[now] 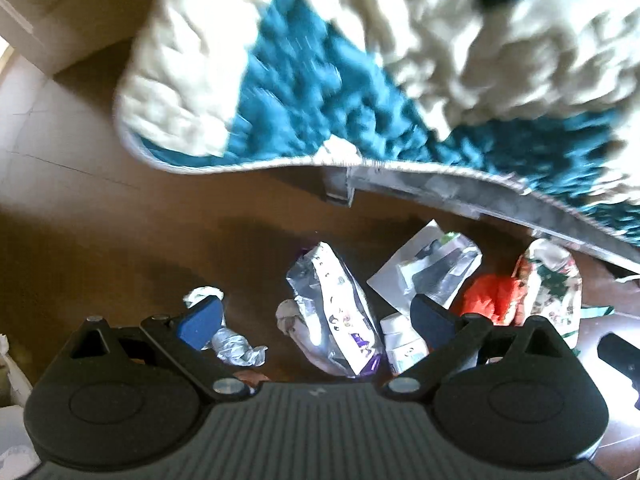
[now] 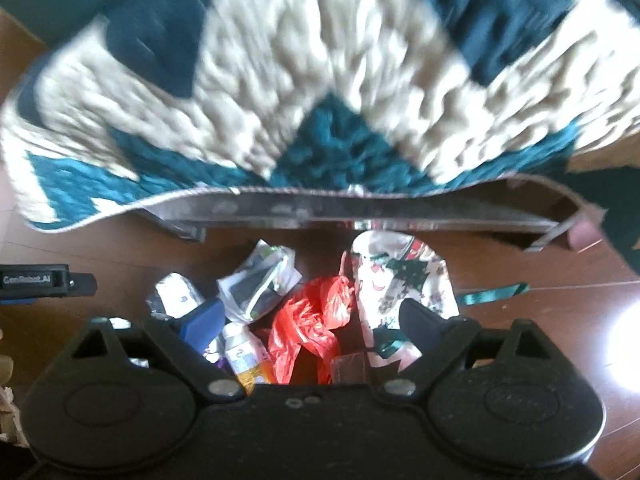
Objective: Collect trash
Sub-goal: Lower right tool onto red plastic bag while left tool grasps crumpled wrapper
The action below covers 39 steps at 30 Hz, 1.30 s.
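Trash lies on the dark wooden floor in front of a teal and cream rug [image 1: 304,80]. In the left wrist view my left gripper [image 1: 316,316] is open above a silver and purple foil wrapper [image 1: 340,304], with a crumpled clear wrapper [image 1: 236,344], a white paper scrap [image 1: 202,292], a silver pouch [image 1: 432,268] and a red plastic bag [image 1: 488,296] around it. In the right wrist view my right gripper [image 2: 312,320] is open above the red plastic bag [image 2: 312,320], beside a patterned wrapper [image 2: 400,280], a silver pouch [image 2: 260,280] and a small bottle [image 2: 244,352].
The rug's front edge [image 2: 320,204] is lifted and curls over the floor just behind the trash. The left gripper's body [image 2: 36,280] shows at the left edge of the right wrist view. A teal ribbon [image 2: 492,294] lies right of the patterned wrapper.
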Each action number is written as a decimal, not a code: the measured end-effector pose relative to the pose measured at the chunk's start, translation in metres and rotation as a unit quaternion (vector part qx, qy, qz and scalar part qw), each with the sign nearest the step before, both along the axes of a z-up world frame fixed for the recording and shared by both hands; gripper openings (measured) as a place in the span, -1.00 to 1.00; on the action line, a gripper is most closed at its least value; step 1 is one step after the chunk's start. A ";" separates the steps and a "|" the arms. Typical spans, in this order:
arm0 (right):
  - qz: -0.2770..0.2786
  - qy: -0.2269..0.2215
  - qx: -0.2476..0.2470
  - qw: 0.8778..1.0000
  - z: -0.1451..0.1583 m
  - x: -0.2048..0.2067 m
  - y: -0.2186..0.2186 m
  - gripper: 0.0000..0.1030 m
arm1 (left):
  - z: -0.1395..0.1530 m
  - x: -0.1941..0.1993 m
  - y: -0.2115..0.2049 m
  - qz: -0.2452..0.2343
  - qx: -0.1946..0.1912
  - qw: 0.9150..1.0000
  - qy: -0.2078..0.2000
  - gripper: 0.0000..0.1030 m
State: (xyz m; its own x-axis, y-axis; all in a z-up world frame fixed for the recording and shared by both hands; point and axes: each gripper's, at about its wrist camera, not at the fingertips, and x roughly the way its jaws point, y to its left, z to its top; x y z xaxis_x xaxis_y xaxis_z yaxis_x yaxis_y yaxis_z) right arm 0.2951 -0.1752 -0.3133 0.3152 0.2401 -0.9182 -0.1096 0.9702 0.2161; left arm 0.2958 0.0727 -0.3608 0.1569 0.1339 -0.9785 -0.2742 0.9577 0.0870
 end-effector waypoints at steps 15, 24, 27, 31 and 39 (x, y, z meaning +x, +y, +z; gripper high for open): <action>-0.061 0.103 -0.006 0.993 -0.135 0.063 0.020 0.71 | -0.140 0.042 0.031 0.013 -0.020 0.994 0.104 0.94; -0.086 0.141 -0.023 0.986 -0.182 0.070 0.030 0.57 | -0.186 0.047 0.047 0.022 -0.035 0.991 0.126 0.94; -0.093 0.150 -0.025 0.984 -0.191 0.070 0.031 0.46 | -0.196 0.052 0.051 0.024 -0.043 0.991 0.128 0.79; -0.103 0.163 -0.023 0.981 -0.203 0.070 0.030 0.43 | -0.205 0.052 0.048 0.016 -0.057 0.989 0.133 0.55; -0.100 0.171 -0.024 0.980 -0.221 0.072 0.036 0.10 | -0.202 0.054 0.048 0.004 -0.065 0.990 0.126 0.13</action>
